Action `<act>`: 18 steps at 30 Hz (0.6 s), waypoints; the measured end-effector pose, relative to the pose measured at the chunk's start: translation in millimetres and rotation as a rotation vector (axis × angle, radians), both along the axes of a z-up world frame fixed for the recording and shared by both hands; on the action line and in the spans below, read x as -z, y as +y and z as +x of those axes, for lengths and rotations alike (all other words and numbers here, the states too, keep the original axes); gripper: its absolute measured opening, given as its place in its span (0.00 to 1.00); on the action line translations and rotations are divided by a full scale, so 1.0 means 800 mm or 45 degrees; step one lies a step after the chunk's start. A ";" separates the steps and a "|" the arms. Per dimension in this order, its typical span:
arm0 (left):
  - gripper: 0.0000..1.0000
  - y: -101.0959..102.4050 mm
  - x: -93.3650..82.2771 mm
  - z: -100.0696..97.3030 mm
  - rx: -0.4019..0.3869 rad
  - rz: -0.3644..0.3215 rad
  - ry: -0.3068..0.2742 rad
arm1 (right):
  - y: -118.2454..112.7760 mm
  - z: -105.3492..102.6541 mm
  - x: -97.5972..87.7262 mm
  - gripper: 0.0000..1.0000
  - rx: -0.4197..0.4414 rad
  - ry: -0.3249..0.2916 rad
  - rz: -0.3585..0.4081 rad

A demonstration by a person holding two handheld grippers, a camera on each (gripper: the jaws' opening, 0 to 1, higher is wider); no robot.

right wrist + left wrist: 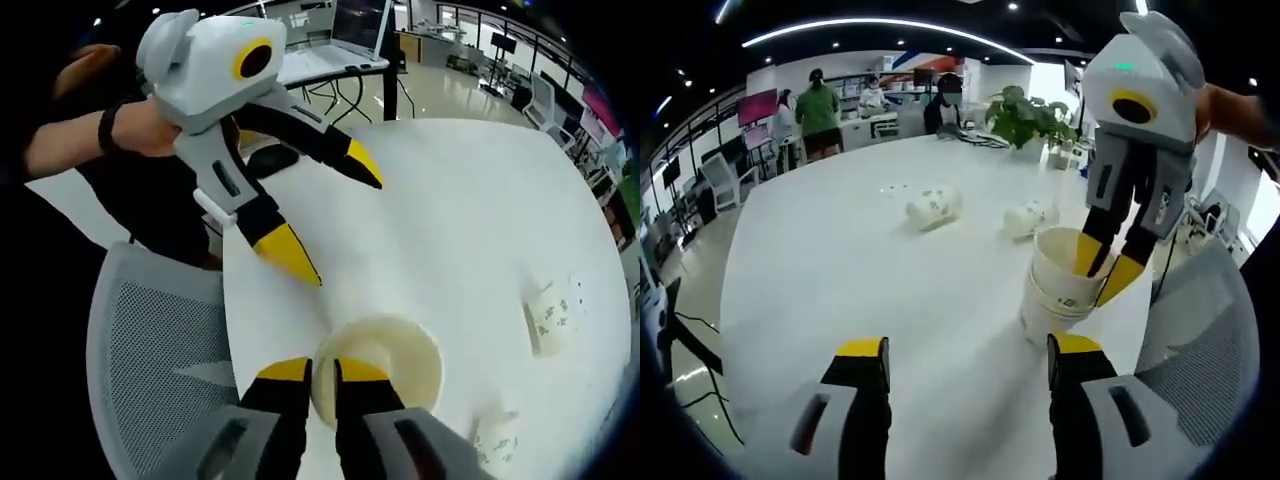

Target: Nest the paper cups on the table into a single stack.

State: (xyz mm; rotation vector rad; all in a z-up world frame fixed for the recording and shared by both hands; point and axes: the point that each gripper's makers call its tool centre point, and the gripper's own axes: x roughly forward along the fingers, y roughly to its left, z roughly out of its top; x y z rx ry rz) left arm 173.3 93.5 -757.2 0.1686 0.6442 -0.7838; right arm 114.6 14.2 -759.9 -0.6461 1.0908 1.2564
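Observation:
A stack of nested white paper cups (pixel 1052 300) stands upright near the table's right edge. My right gripper (pixel 1104 268) comes down from above, shut on the rim of the top cup (pixel 385 365), one finger inside and one outside. In the right gripper view its jaws (pixel 322 375) pinch that rim's near wall. My left gripper (pixel 968 350) is open, low over the table just short of the stack, and empty; it shows as the left gripper (pixel 335 220) with spread jaws. Two more cups lie on their sides: one cup (pixel 933 207) and another cup (pixel 1028 218).
A grey mesh chair (pixel 1200 330) stands against the table edge by the stack. A potted plant (pixel 1025 115) and small items sit at the table's far end. People stand beyond the table (pixel 840 270). The lying cups appear as cup (pixel 553 310) and cup (pixel 500 435).

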 end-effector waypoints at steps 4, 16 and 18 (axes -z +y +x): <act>0.62 0.000 -0.001 0.000 0.004 0.003 0.000 | 0.000 0.001 -0.001 0.08 0.016 -0.007 0.009; 0.62 -0.008 -0.003 0.001 0.021 0.005 -0.002 | -0.008 0.011 -0.014 0.24 0.118 -0.045 0.066; 0.62 -0.010 -0.003 0.003 0.028 0.011 -0.002 | -0.010 0.009 -0.019 0.25 0.155 -0.055 0.096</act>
